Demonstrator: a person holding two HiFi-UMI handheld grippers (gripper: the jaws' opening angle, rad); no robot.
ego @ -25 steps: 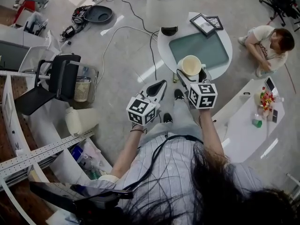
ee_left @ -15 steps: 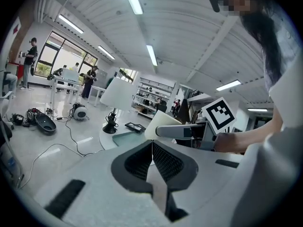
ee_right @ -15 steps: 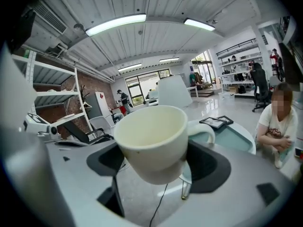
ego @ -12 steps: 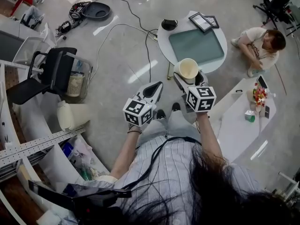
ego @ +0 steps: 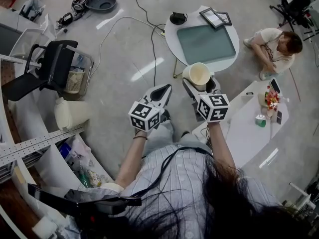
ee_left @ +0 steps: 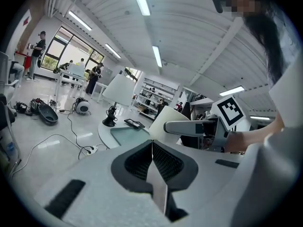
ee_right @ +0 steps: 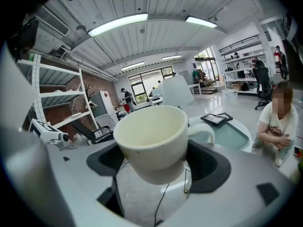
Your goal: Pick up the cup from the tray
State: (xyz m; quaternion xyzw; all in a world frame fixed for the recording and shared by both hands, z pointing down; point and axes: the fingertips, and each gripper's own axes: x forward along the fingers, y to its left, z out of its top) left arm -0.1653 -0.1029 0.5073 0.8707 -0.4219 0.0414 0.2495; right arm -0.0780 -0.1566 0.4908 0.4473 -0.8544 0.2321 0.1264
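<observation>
Cup (ego: 199,74), cream with a side handle, sits between the jaws of the right gripper (ego: 200,85), which press on its lower wall from both sides. In the right gripper view the cup (ee_right: 154,138) stands upright with its mouth open and empty, its handle toward the round desk (ee_right: 241,126) behind it; the floor (ee_right: 151,193) shows under it. It is off the teal tray (ego: 207,43) and hangs at the near edge of the desk (ego: 172,36). Two frames (ego: 215,18) lie on the desk beyond the tray. The left gripper (ego: 162,92) hangs beside the right one, over the floor; its jaws are closed together on nothing. A person (ego: 273,44) sits on the floor near the desk.
</observation>
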